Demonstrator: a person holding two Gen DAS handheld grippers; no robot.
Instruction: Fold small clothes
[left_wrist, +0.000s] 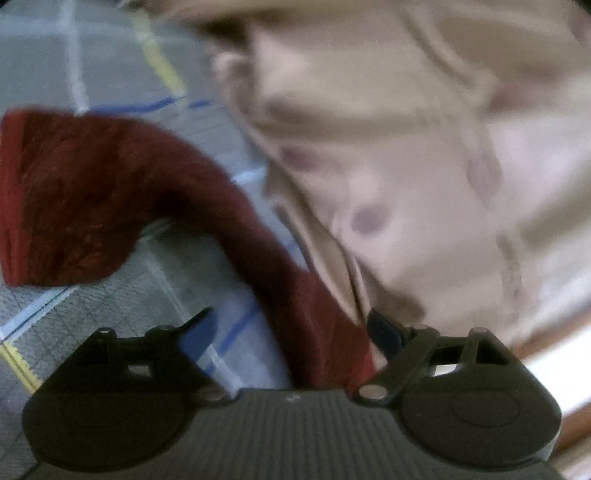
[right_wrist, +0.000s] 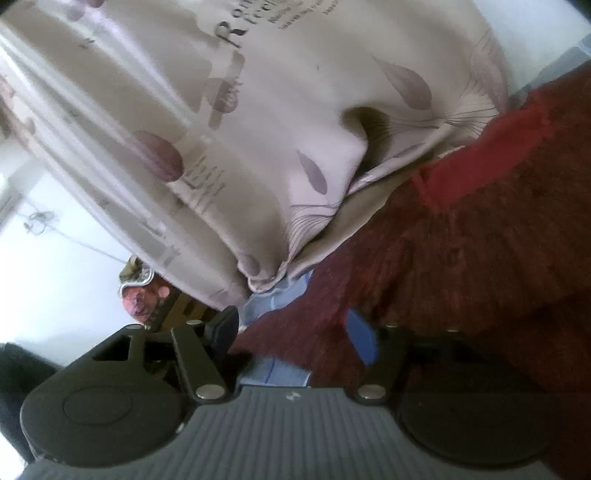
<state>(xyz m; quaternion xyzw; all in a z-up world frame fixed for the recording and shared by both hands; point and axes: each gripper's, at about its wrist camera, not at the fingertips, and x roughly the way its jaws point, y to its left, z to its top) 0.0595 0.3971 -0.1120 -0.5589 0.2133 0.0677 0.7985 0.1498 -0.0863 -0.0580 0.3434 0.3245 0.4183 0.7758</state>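
Observation:
A fuzzy dark red garment (left_wrist: 92, 192) lies on the grey gridded mat (left_wrist: 110, 314). A strip of it runs down between the fingers of my left gripper (left_wrist: 291, 332), whose jaws stand wide apart around it without pinching it. In the right wrist view the red garment (right_wrist: 461, 251) fills the right side, with a red label (right_wrist: 480, 158) on it. My right gripper (right_wrist: 295, 332) is open, its blue-padded finger (right_wrist: 364, 341) resting against the red fabric, which spreads between the jaws.
A pale beige printed cloth (left_wrist: 406, 147) with purple leaf marks hangs close beside the garment, and also shows in the right wrist view (right_wrist: 240, 129). A light blue fabric (right_wrist: 280, 291) lies under it. A bright white wall (right_wrist: 55, 277) is at the left.

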